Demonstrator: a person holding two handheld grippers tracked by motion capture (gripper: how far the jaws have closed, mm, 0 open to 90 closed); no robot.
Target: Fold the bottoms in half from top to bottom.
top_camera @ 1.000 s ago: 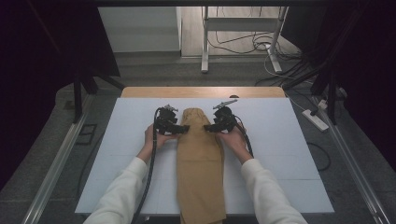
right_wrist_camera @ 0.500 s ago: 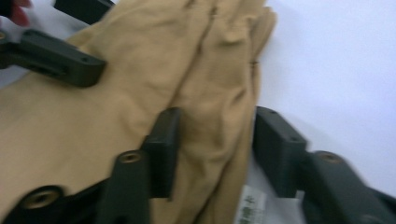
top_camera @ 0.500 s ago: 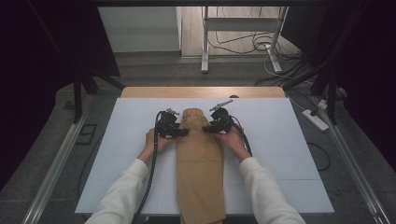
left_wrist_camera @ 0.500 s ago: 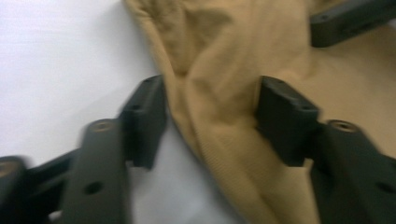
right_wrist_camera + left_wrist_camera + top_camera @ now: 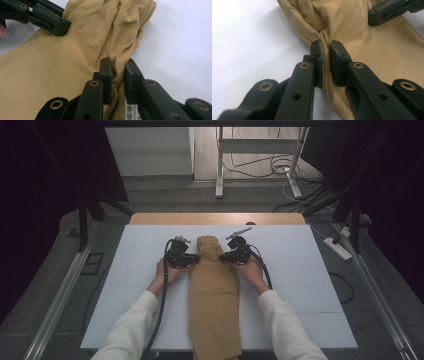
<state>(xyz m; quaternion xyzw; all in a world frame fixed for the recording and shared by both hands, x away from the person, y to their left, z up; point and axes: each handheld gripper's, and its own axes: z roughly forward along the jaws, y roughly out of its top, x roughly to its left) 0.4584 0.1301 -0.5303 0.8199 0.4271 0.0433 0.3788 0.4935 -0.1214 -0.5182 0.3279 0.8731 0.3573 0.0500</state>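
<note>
Tan garment (image 5: 214,295) laid flat on white table (image 5: 125,290), long axis running from near edge to far side, roughly along the table's midline. Near end overhanging the near edge of the table; far end narrowed and bunched, pointing away from the person toward the bare wooden strip (image 5: 150,218) at the far side. Bunched far end lying well short of that strip.

Left gripper (image 5: 192,259) at the left edge of the garment near its far end, held in left hand (image 5: 167,272). In the left gripper view, jaws closed on a raised fold of tan cloth (image 5: 325,47), fold pinched between the two pads. Right gripper (image 5: 223,257) at the opposite edge, level with the left one, held in right hand (image 5: 250,270). In the right gripper view, jaws clamped on a gathered pleat of the cloth (image 5: 117,62), with a white label (image 5: 131,110) just below the pads. Each gripper's view also catching the other gripper's jaw across the cloth.

Black cables (image 5: 162,310) trailing from both grippers back along the white sleeves (image 5: 131,330). Table surface to either side of the garment bare. Beyond the table: metal stand (image 5: 220,165), loose floor cables (image 5: 260,167), white power strip (image 5: 339,248) on the floor at right, all well apart from the garment.
</note>
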